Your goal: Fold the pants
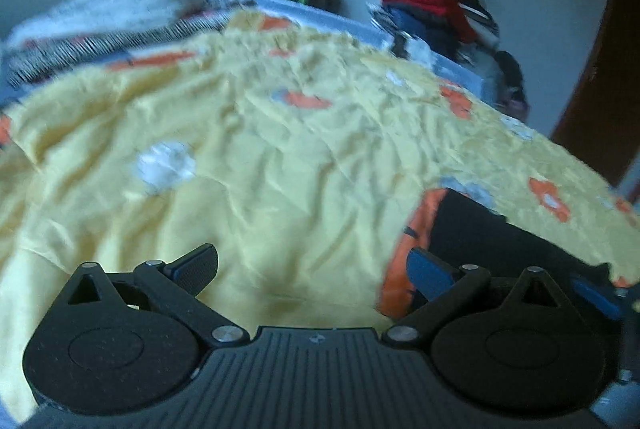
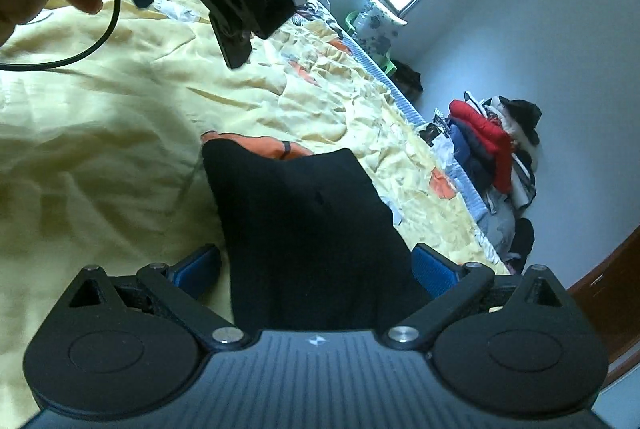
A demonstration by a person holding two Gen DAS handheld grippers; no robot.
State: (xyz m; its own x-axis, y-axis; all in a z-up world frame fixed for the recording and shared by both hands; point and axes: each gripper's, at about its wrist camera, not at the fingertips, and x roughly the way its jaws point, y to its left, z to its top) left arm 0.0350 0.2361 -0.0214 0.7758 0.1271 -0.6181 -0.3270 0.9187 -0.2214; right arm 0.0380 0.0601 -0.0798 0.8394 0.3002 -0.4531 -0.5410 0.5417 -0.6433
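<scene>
Left gripper (image 1: 312,269): jaws spread wide over bare yellow bedspread (image 1: 260,149), nothing between the pads. Right gripper (image 2: 316,265): jaws spread wide, with the black pants (image 2: 304,213) lying between the blue pads; whether the pads press the cloth cannot be told. The pants rest near the bed's right edge, partly over an orange patch (image 2: 256,145). Open bedspread extends left. A clothes pile (image 2: 492,145) stands beyond the right edge.
</scene>
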